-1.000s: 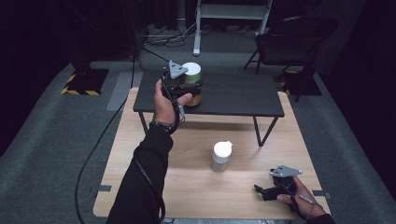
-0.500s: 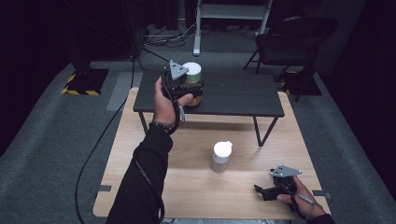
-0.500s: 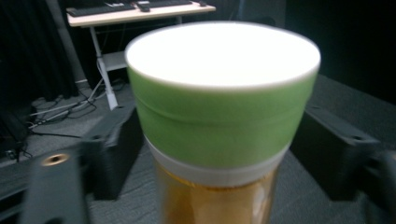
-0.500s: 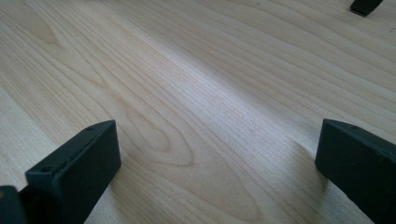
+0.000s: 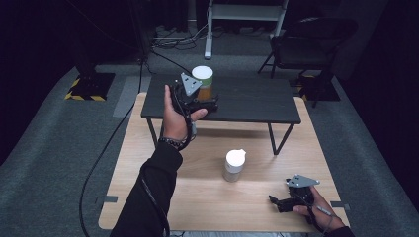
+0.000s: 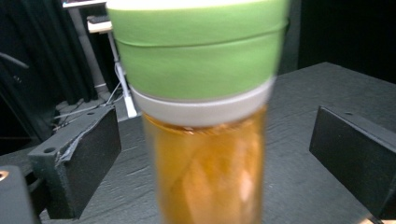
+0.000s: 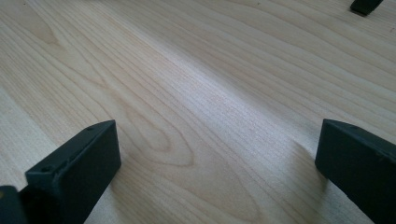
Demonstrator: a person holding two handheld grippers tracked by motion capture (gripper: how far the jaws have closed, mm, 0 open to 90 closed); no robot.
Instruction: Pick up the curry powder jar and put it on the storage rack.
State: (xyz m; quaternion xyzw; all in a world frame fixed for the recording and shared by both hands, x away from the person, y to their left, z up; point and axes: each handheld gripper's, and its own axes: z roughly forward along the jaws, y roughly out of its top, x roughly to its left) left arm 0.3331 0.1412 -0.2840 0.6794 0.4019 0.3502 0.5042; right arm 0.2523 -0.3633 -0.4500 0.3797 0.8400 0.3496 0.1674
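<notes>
The left tongs (image 5: 210, 101) are being held around the amber jar (image 5: 203, 83) on the black bench (image 5: 257, 101); their jaws have just been opening and are being kept spread, clear of its sides. Further right, the white-capped bottle (image 5: 234, 165) is being left upright on the wooden bench (image 5: 207, 197), where the right tongs (image 5: 274, 201) are being rested, spread.

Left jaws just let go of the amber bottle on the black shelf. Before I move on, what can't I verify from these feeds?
- Amber bottle: base cut off by the bottom edge in the left gripper view; hidden behind the left hand-held gripper in the high view, so its footing on the black shelf is unconfirmed.
- Bottle label: blurred, unreadable.
- White bottle: contents too small to tell.
- Right hand-held gripper: jaws partly hidden by the hand in the high view.
</notes>
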